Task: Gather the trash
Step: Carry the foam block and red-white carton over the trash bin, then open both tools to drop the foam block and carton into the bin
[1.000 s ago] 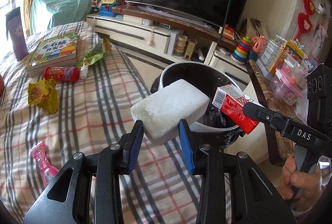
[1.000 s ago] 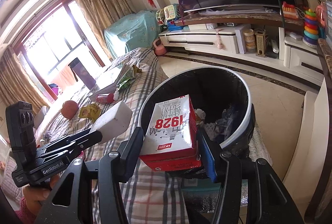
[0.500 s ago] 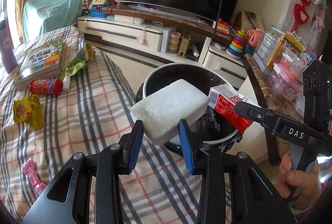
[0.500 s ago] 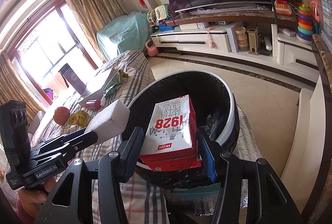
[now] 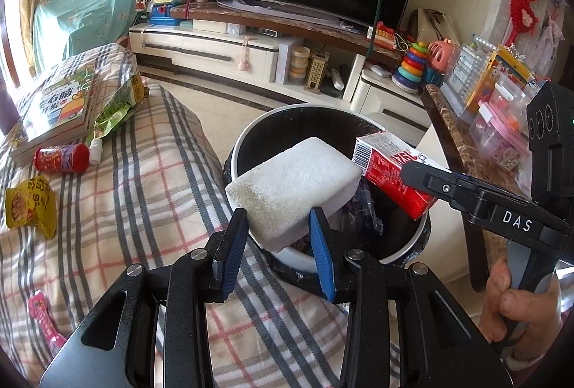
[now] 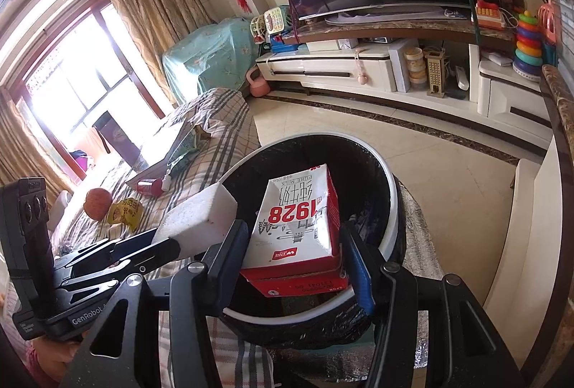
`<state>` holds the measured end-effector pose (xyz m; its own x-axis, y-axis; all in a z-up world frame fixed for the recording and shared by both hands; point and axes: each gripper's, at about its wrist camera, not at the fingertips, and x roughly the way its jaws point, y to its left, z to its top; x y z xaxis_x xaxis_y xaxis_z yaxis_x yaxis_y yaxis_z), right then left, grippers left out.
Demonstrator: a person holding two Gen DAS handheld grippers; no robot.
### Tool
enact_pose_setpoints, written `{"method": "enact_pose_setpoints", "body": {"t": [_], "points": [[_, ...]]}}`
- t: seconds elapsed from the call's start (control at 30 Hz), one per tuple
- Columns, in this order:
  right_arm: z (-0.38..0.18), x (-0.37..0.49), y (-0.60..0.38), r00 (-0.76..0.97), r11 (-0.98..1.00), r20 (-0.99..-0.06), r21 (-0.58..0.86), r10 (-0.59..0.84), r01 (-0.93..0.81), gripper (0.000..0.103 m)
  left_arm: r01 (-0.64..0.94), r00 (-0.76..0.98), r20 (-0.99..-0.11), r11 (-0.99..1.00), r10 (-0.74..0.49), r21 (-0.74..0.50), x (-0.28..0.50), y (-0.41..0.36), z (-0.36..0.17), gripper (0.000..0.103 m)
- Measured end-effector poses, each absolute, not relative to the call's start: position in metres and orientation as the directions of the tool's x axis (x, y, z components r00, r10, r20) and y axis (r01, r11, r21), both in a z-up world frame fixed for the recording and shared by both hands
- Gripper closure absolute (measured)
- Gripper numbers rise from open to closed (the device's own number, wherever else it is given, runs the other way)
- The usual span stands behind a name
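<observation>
Gripping a white foam block (image 5: 292, 188), the left gripper (image 5: 279, 246) has its blue-padded fingers (image 5: 231, 251) closed on the block's near end, so most of the block juts forward over the near rim of the trash bin (image 5: 251, 136). Just to its right, the right gripper (image 6: 294, 257) is clamped on a red and white milk carton (image 6: 297, 230) printed "1928", which hangs above the bin's black-lined mouth. Block and carton sit close together, though I cannot tell whether they touch.

Compared with a second ago, the bin fills more of both views and lies more squarely beneath the two loads, so both grippers have come forward and over the opening. That suggests the carry is nearly finished and the drop is the step in hand; neither item has been let go yet. The block's near part is over the rim rather than the opening, so a release now might catch the edge.

Farther left, on the plaid blanket (image 5: 143, 194), more litter waits: a yellow snack packet (image 5: 30, 206), a small red can (image 5: 61, 156), a green snack bag (image 5: 118, 108) and a pink wrapper (image 5: 45, 319) at the near left. A children's book (image 5: 59, 104) lies at the far left, probably not trash.
</observation>
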<state>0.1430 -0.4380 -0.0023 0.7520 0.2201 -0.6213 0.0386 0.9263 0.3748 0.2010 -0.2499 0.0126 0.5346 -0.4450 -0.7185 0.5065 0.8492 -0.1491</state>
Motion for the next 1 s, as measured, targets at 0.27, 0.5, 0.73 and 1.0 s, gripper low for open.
{"method": "enact_pose_setpoints", "body": {"t": [0.27, 0.5, 0.73, 1.0], "points": [[-0.005, 0.152, -0.444, 0.743, 0.926, -0.632, 0.376, 0.22, 0.045, 0.049, 0.506, 0.528, -0.727, 0.85, -0.439, -0.145, 0.211, -0.26, 0.011, 0.069], [-0.009, 0.157, -0.453, 0.737, 0.916, -0.638, 0.396, 0.224, 0.063, 0.049, 0.515, 0.518, -0.736, 0.846, -0.437, -0.14, 0.214, -0.267, 0.008, 0.067], [-0.01, 0.161, -0.459, 0.731, 0.898, -0.638, 0.433, 0.243, 0.079, 0.043, 0.503, 0.517, -0.735, 0.85, -0.439, -0.154, 0.214, -0.266, 0.009, 0.047], [-0.004, 0.149, -0.449, 0.746, 0.899, -0.616, 0.435, 0.253, 0.054, 0.016, 0.46, 0.544, -0.728, 0.874, -0.417, -0.157, 0.199, -0.239, 0.007, 0.039]]}}
